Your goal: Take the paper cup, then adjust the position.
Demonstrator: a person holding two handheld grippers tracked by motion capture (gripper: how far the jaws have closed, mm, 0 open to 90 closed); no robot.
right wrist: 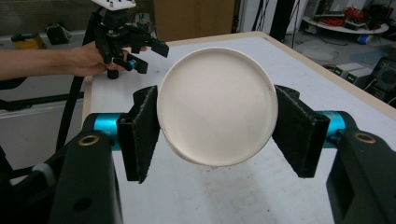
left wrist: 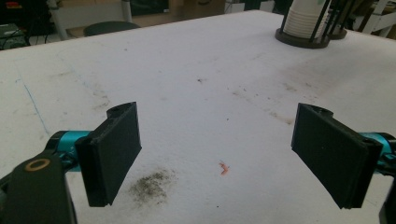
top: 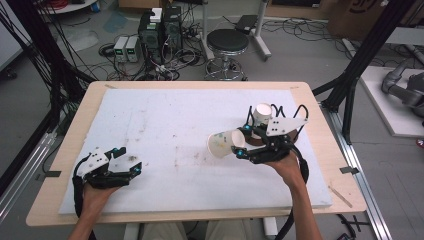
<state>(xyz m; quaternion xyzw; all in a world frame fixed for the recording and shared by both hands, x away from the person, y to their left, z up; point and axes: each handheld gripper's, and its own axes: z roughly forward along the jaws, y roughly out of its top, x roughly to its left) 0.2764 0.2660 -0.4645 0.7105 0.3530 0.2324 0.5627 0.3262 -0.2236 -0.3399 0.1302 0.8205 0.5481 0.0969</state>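
Paper cup, white and smooth with a rolled rim, lies on its side above the table at about 4 o'clock, clamped between the fingers of the right gripper, long axis running toward 9 o'clock with its mouth leading. A stack of cups in a black wire holder stands just behind at 1 o'clock. Left gripper hovers at 8 o'clock, well apart, fingers spread wide and holding nothing; the white foam sheet is matte, stained.
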